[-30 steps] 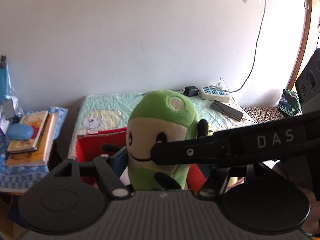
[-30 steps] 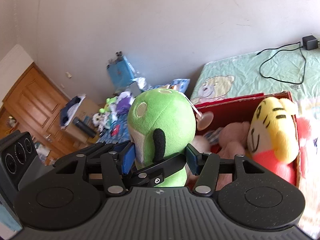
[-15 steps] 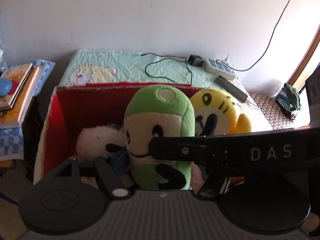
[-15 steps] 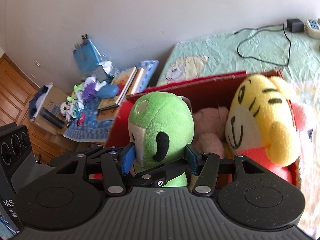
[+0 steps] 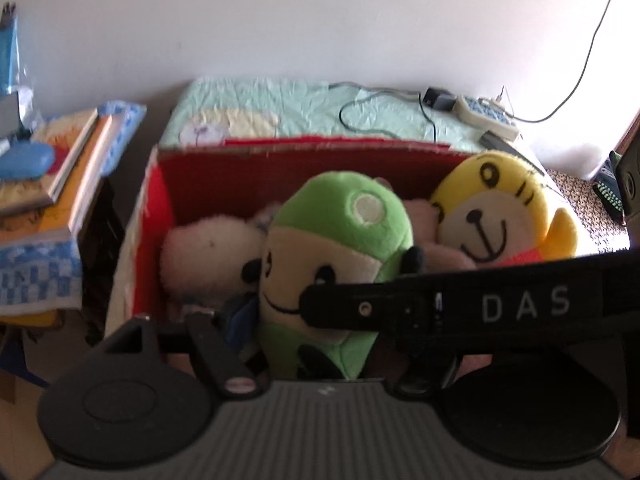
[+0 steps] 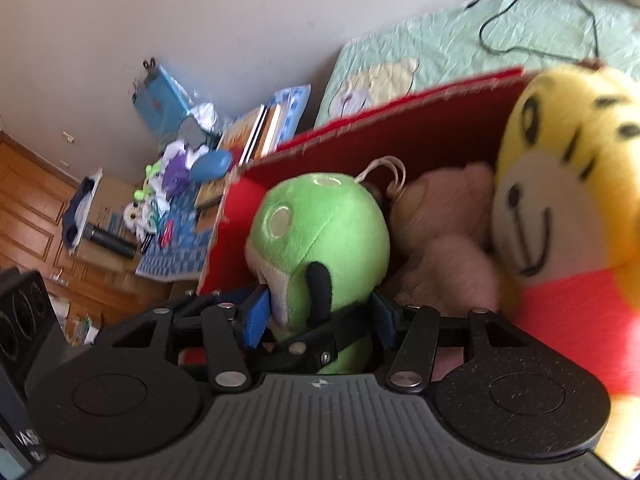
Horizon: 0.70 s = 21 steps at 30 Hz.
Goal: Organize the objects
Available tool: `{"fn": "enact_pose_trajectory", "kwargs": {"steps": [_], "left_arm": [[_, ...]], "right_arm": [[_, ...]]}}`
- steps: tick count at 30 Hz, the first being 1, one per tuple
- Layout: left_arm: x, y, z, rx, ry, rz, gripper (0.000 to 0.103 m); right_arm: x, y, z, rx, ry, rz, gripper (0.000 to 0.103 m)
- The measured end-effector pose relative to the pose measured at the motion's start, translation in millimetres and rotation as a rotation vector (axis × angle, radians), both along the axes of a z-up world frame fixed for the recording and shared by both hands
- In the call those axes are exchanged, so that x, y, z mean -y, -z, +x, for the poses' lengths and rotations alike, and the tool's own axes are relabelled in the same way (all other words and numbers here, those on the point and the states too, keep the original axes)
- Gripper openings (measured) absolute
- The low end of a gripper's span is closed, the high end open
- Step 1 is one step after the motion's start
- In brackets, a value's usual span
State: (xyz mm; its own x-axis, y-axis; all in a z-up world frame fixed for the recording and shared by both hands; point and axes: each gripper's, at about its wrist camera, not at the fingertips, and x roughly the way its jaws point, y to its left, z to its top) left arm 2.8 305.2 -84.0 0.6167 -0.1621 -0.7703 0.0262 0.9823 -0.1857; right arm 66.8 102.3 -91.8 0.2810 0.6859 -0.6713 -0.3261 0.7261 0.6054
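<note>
Between my right claw (image 6: 320, 316) pads: green plush (image 6: 320, 240), upright, gripped, low inside red box (image 6: 420, 120). Left claw (image 5: 312, 320) astride it, just loosening; my right holds nearer.

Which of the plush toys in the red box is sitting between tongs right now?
The green plush: both the right tongs and left tongs flank it. The yellow tiger plush and the pink plush lie free beside it.
</note>
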Motion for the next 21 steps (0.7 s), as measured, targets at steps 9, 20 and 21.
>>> {"fn": "enact_pose_trajectory", "kwargs": {"steps": [9,20,21], "left_arm": [[20.3,-1.1,1.1,0.001,0.015,0.049,0.078],[37.3,-4.4,-5.4,-0.008,-0.005,0.143,0.09],[37.1,-4.6,-6.1,-0.011,-0.009,0.143,0.09]], "right_arm": [[17.0,1.2,-0.3,-0.015,0.037,0.018,0.058],[34.3,-8.8,-13.0,0.04,0.075,0.039,0.058],[36.7,-9.7,-14.6,0.043,0.081,0.048,0.058]]}}
